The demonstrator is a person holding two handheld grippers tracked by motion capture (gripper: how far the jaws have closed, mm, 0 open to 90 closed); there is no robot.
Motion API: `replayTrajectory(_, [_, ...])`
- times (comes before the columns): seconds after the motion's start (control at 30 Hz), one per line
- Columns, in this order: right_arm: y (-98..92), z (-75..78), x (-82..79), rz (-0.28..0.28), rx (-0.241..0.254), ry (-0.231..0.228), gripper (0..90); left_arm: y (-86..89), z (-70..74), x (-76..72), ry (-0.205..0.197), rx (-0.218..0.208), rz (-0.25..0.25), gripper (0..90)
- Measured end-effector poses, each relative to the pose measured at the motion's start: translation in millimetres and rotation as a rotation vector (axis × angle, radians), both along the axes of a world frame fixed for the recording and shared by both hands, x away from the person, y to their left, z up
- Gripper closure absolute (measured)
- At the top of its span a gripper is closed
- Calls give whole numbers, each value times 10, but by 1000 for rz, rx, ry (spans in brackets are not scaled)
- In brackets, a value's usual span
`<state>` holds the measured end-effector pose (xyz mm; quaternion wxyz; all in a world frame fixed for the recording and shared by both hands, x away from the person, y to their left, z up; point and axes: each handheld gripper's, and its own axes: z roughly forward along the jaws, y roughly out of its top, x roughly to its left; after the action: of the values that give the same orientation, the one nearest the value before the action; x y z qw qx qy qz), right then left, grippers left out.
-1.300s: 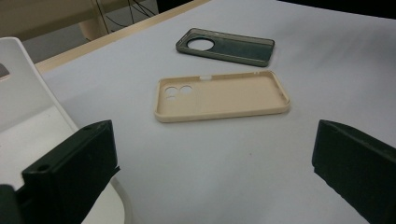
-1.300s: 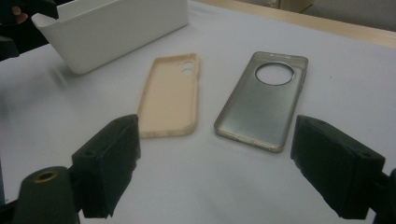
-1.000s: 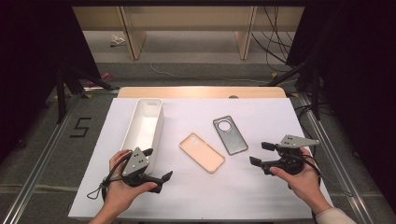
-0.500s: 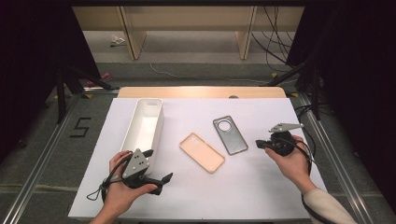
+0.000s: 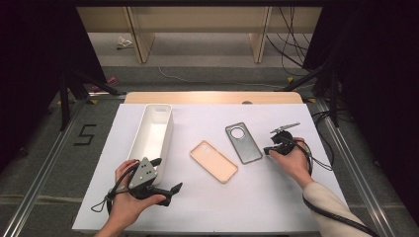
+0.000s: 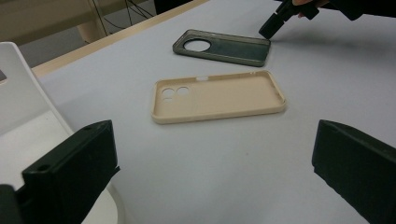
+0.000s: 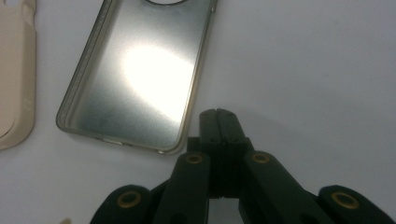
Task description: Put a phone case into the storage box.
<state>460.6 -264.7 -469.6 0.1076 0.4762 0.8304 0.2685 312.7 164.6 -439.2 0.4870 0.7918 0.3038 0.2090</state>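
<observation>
Closing in on the grey case [image 7: 135, 74], right gripper [image 7: 218, 114] now pinched empty, likely nudging; left gripper [image 6: 210, 172] idling spread.

A lab recording station: a white-topped table [image 5: 276, 207] framed by metal rails [image 5: 353, 163], black curtains [image 5: 380, 74] beyond the right claw [image 5: 273, 149], loose cables [image 5: 291, 47] on the grey floor behind it, and a taped numeral 5 [image 5: 85, 134] on the floor past the left claw [image 5: 168, 175].
</observation>
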Motion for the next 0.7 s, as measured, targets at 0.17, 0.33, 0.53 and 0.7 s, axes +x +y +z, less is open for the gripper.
replayTrajectory(0.17, [60, -10, 1, 9, -7, 16, 900, 1, 2, -2, -1, 0, 0, 0])
replayTrajectory(0.33, [84, -9, -18, 12, -10, 26, 900, -1, 0, -1, 0, 1, -1, 0])
replayTrajectory(0.53, [178, 0, -95, 26, -9, 53, 900, 2, 3, -2, -2, -2, 0, 0])
replayTrajectory(0.7, [253, 2, -138, 45, -7, 61, 900, 0, 5, -6, -3, 0, -2, 0])
